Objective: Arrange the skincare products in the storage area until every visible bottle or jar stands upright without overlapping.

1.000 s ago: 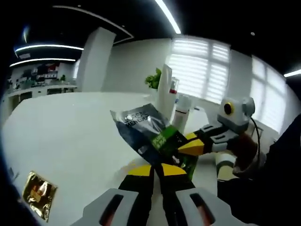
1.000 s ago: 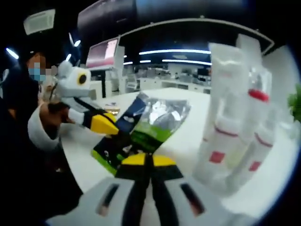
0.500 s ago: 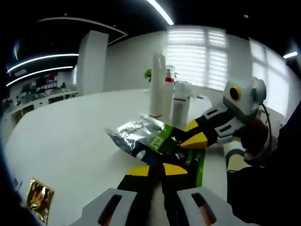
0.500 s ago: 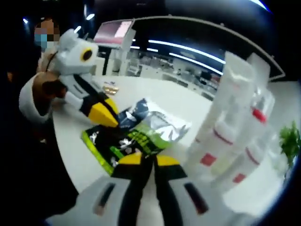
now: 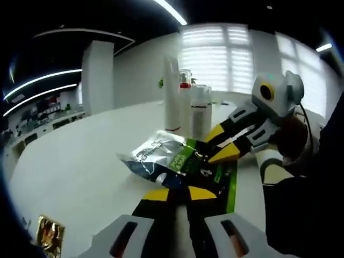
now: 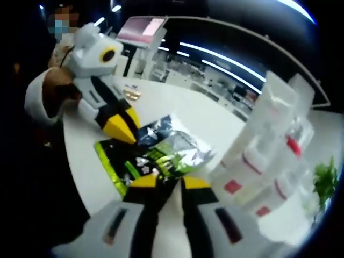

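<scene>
Foil sachets, silver-blue and green-black (image 5: 177, 164), lying overlapped on the white table (image 5: 80, 161): you have your left gripper (image 5: 180, 194) and right gripper (image 6: 161, 183) each clamped on an edge, likely to part them. White bottles (image 6: 258, 166) stand upright just beside, grouped near the table's far side.

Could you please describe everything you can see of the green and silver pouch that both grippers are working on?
The pouch is a flat, glossy foil sachet, silver and dark blue at one end with white lettering, bright green and black at the other. It looks crinkled and lies low over the white table, tilted rather than upright. The left gripper pinches its near edge, and the right gripper grips the opposite side. White bottles stand just behind it, apart.
</scene>
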Tool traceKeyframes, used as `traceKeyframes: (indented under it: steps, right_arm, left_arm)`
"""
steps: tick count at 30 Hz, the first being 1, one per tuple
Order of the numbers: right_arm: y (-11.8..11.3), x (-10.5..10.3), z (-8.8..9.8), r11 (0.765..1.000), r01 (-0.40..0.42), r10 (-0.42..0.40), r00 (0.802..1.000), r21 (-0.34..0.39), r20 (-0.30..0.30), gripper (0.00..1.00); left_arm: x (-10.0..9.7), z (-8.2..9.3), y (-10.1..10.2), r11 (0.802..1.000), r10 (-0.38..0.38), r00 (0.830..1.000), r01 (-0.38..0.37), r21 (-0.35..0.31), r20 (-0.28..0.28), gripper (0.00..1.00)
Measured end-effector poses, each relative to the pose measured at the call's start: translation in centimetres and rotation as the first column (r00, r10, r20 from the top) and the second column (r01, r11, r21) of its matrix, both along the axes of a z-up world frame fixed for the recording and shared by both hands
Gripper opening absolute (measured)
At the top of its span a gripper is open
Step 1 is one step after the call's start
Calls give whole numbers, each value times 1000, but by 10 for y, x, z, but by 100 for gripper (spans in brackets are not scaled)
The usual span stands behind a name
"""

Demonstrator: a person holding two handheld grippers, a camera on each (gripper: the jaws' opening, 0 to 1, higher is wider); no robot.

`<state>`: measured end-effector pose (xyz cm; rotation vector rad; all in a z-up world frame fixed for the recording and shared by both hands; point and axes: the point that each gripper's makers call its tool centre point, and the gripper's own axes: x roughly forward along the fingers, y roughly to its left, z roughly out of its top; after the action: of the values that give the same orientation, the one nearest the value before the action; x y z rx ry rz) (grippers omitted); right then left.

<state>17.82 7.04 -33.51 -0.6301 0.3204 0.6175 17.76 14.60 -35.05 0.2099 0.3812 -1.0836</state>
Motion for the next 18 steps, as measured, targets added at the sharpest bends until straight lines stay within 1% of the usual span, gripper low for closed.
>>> traceKeyframes:
  steps: [2, 5, 8, 9, 11, 13, 15, 17, 18]
  right_arm:
    - [0, 0, 1, 1000, -9, 9, 1000, -9, 10, 16]
    - [-1, 1, 2, 1000, -12, 12, 1000, -20, 21, 19]
    - [-5, 3, 5, 999, -7, 9, 999, -52, 51, 24]
    - [-4, 2, 5, 997, -16, 20, 998, -70, 59, 25]
    - [-1, 1, 5, 994, -42, 49, 996, -103, 75, 23]
    - [0, 1, 6, 992, -41, 50, 995, -116, 82, 23]
    - [1, 2, 8, 986, -44, 63, 992, -161, 112, 25]
    - [2, 1, 7, 983, -53, 73, 991, -173, 113, 24]
    - [3, 1, 7, 983, -58, 78, 991, -174, 111, 21]
  left_arm:
    - [1, 0, 1, 1000, -12, 1000, 12, 7, 19, 11]
    - [1, 1, 2, 1000, -20, 1000, 20, 6, 20, 13]
    - [4, 1, 3, 1000, -17, 999, 16, 18, 48, 17]
    - [6, 2, 4, 1000, -11, 998, 10, 20, 57, 18]
    - [8, 3, 6, 1000, -5, 997, 3, 30, 77, 21]
    - [9, 3, 7, 1000, -2, 997, 0, 30, 79, 22]
    - [10, 3, 7, 1000, -4, 996, 1, 31, 87, 22]
    - [10, 3, 7, 999, -6, 996, 3, 37, 93, 22]
    - [10, 3, 7, 999, -8, 995, 4, 42, 98, 22]
